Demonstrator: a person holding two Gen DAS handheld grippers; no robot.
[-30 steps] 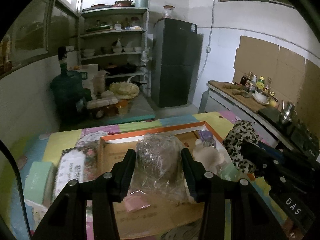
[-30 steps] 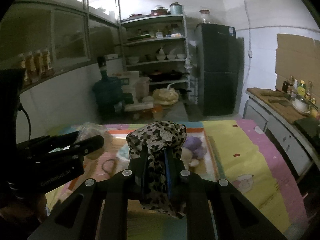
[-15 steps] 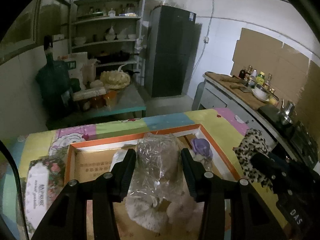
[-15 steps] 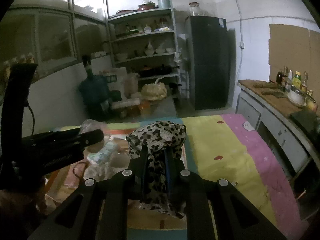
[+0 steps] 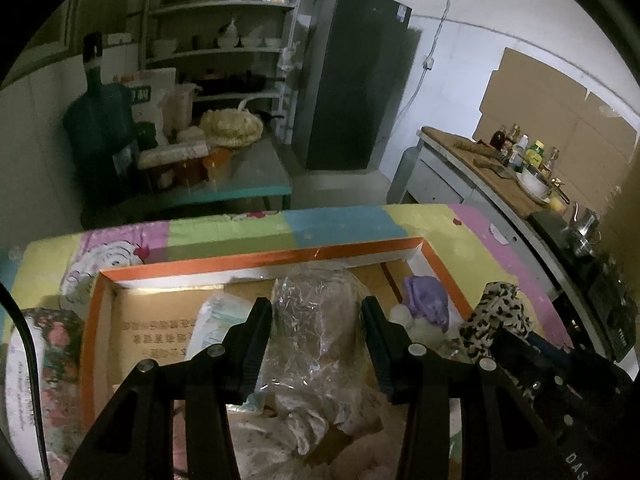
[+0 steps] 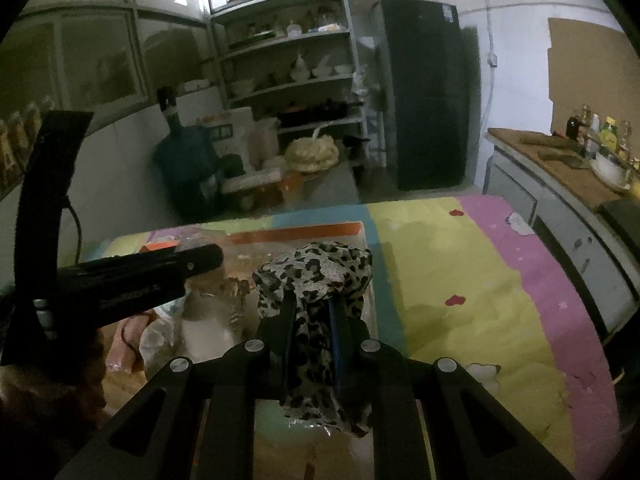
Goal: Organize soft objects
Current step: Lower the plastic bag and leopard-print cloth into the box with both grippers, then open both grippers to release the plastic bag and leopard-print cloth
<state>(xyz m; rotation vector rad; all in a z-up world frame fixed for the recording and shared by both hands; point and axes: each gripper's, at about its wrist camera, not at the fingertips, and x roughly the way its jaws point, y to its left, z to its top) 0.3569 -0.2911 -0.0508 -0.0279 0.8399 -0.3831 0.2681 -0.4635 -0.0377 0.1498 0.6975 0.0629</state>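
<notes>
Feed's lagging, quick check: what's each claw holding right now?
Left claw: closed on the clear plastic bag.
Right claw: shut on the leopard-print cloth.

Black angular left gripper [image 5: 316, 336] and right gripper [image 6: 312, 336], silver screws, ribbed fingers [image 5: 256, 344].

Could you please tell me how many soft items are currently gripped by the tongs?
2: a clear plastic-wrapped bundle in the left tongs, and a leopard-print cloth in the right tongs.

Clear-wrapped soft bundle [image 5: 316, 328], leopard-print cloth [image 6: 316, 280], both above orange-rimmed box [image 5: 256, 258]
</notes>
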